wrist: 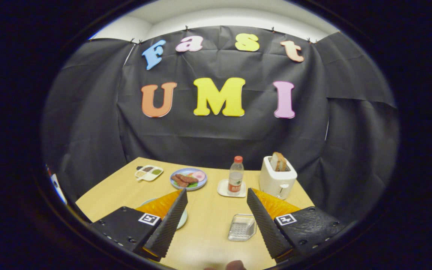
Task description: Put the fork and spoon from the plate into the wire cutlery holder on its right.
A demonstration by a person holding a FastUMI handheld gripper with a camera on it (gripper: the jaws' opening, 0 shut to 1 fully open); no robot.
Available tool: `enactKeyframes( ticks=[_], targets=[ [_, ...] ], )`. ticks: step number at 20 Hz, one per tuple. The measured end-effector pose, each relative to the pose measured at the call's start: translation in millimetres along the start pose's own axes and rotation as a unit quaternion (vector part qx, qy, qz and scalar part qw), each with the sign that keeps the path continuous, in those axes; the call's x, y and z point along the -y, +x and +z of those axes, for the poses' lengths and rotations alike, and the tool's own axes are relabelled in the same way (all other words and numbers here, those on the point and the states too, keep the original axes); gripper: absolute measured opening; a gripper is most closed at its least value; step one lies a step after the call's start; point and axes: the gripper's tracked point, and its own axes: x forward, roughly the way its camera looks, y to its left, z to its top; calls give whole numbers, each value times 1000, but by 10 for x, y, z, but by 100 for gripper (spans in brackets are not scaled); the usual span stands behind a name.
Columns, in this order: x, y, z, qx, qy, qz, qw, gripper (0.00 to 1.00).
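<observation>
My gripper (218, 200) hangs above the wooden table (208, 240), open wide, with nothing between its fingers. A pale plate (182, 219) lies mostly hidden behind the left finger (169, 225); only a sliver of its rim shows. I cannot see the fork or spoon on it. The wire cutlery holder (242, 227) stands on the table just left of the right finger (266, 225), to the right of the plate. It looks empty from above.
Beyond the fingers stand a blue plate of food (188, 178), a small sauce tray (149, 173), a bottle with a red cap (235, 176) on a white coaster, and a white toaster (277, 178) with bread in it. The black cloth wall closes the back.
</observation>
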Motion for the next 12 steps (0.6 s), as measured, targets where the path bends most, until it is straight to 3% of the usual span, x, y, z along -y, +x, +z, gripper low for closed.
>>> enactKeyframes(
  ticks=[5,8,12],
  targets=[
    [-650,245,-594,-99,3,50,994,96],
    [-932,384,-933,-156,5,60,986,96],
    [-1243,482,-1482,-252,4,79,964,96]
  ],
)
